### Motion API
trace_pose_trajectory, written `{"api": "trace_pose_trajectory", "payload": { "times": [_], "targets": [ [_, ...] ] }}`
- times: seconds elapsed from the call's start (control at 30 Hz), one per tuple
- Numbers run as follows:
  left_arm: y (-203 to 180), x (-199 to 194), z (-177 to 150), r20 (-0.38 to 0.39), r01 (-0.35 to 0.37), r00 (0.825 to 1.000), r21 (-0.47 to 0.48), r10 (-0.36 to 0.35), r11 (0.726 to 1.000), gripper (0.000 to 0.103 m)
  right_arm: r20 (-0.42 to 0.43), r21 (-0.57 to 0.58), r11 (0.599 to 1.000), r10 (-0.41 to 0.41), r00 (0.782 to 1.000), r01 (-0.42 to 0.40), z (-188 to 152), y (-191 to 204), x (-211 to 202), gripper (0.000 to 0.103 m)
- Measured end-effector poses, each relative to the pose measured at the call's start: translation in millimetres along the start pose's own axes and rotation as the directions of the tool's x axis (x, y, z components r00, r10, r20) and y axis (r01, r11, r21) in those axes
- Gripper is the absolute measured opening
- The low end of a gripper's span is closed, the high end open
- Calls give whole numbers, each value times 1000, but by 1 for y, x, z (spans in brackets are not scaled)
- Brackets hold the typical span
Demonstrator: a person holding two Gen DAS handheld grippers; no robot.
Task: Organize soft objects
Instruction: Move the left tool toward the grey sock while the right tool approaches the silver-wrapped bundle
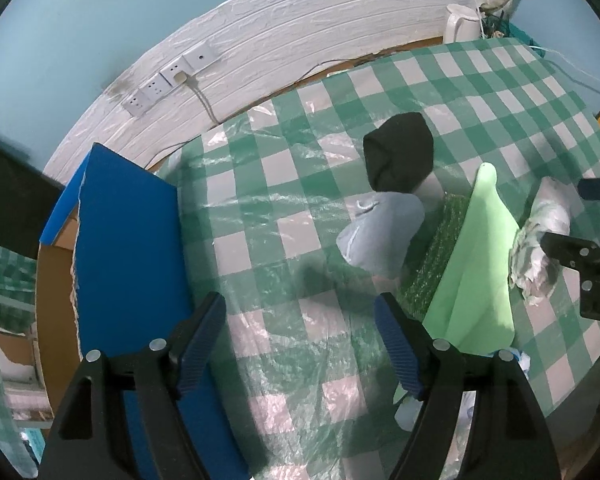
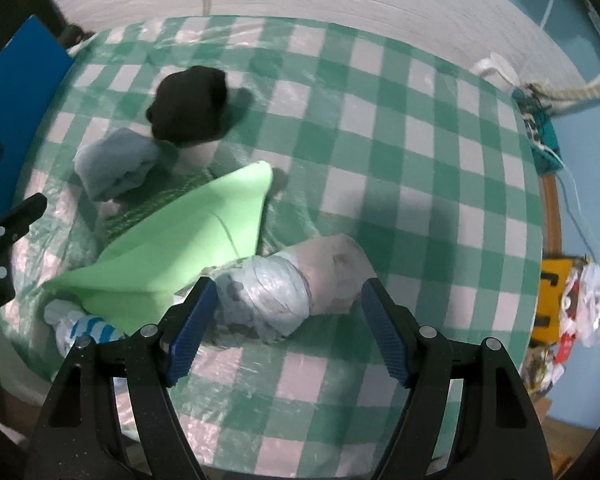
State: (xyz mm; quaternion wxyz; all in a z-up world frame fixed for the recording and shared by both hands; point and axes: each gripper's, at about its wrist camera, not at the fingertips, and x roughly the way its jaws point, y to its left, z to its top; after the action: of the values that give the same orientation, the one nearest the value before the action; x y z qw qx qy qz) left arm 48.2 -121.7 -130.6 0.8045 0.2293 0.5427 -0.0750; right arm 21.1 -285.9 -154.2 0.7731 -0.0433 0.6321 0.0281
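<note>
While right gripper [image 2: 286,312] hovers spread, nothing pinched, over grey wrapped bundle [image 2: 296,292], just right of green cloth [image 2: 180,248]: centre pads on bundle's middle, then squeeze. Left gripper [image 1: 300,344] spread, empty, left of green cloth, blue box [image 1: 128,240] beyond.

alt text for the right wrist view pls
The right gripper hangs open over a grey, tape-wrapped bundle on a green-checked tablecloth. Left of it lie a light green cloth, a grey-blue bundle and a black bundle.
</note>
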Motion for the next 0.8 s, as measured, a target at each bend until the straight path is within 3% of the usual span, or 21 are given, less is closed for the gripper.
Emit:
{"api": "trace_pose_trajectory", "payload": {
  "times": [0.4, 0.53, 0.7, 0.8],
  "targets": [
    [5, 10, 9, -5, 30, 1000, -33, -30, 999, 80, -18, 246, 961, 137, 990, -129, 2, -26, 27, 76],
    [3, 13, 12, -1, 36, 999, -33, -36, 999, 81, -38, 236, 959, 172, 984, -158, 1, -19, 35, 76],
    [-3, 18, 19, 0, 42, 999, -21, -42, 999, 81, -30, 149, 979, 145, 989, -139, 5, -6, 37, 76],
    [-8, 21, 25, 0, 63, 998, -16, -63, 998, 85, -34, 102, 980, 173, 984, -168, 7, 3, 40, 57]
  ]
}}
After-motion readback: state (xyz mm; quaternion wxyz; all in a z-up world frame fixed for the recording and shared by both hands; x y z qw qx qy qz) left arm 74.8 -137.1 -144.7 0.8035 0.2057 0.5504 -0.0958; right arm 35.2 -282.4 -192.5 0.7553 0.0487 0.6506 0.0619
